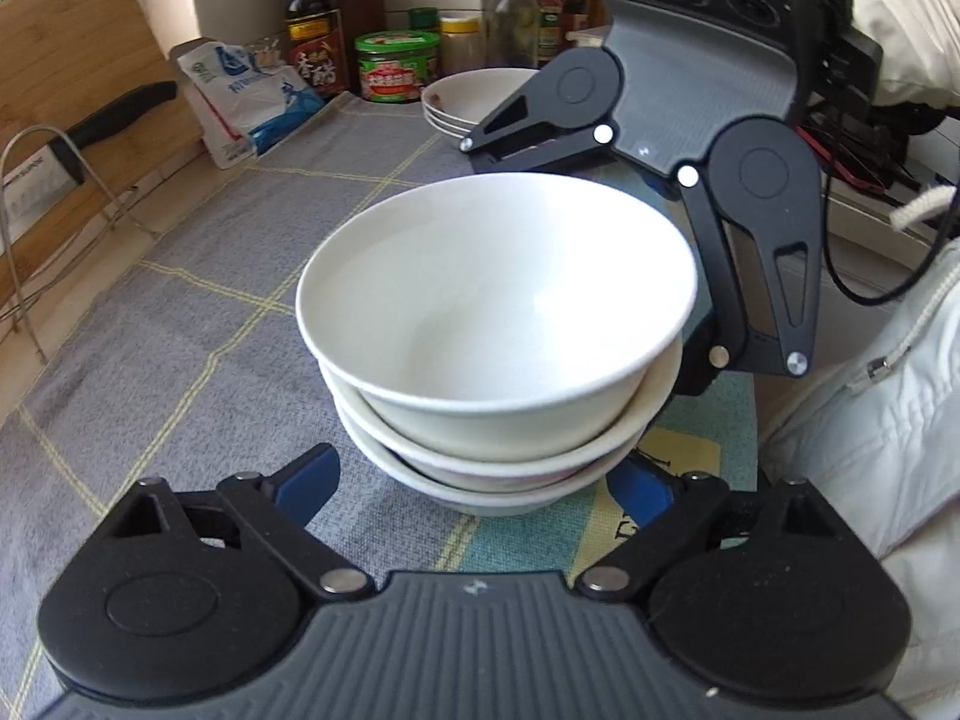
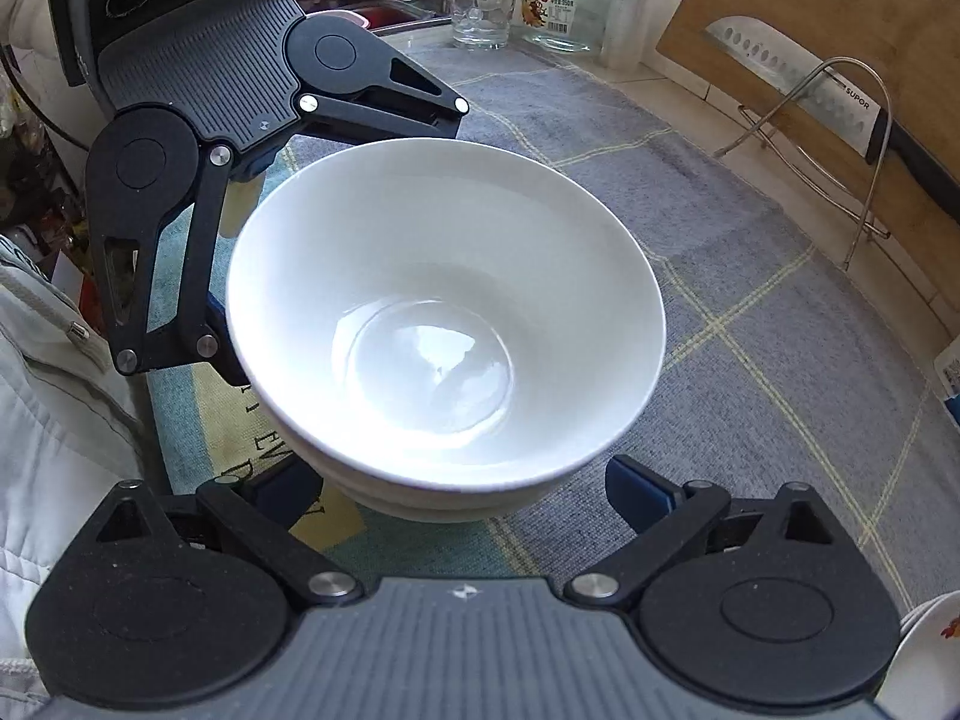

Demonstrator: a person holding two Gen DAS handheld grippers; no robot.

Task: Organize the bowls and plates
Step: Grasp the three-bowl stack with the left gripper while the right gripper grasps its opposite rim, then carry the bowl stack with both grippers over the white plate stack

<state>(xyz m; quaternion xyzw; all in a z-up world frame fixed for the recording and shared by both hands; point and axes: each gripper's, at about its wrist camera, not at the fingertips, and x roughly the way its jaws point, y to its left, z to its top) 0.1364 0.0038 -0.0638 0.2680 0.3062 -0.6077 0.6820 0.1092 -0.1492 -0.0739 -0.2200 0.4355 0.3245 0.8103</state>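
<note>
On the grey checked cloth (image 1: pixel 198 324) covering the counter stands a stack of white bowls (image 1: pixel 498 324), the top one tilted. Left gripper (image 1: pixel 480 480) and right gripper (image 2: pixel 462 492) flank the stack from opposite sides, fingers spread wide apart, holding nothing. Behind the stack sit stacked plates (image 1: pixel 462 99), near a green jar (image 1: pixel 396 66).

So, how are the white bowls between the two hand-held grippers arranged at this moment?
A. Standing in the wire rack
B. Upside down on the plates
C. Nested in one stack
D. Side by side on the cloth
C: the white bowls sit one inside another, upright, on the grey cloth, apart from the plates behind.
</note>
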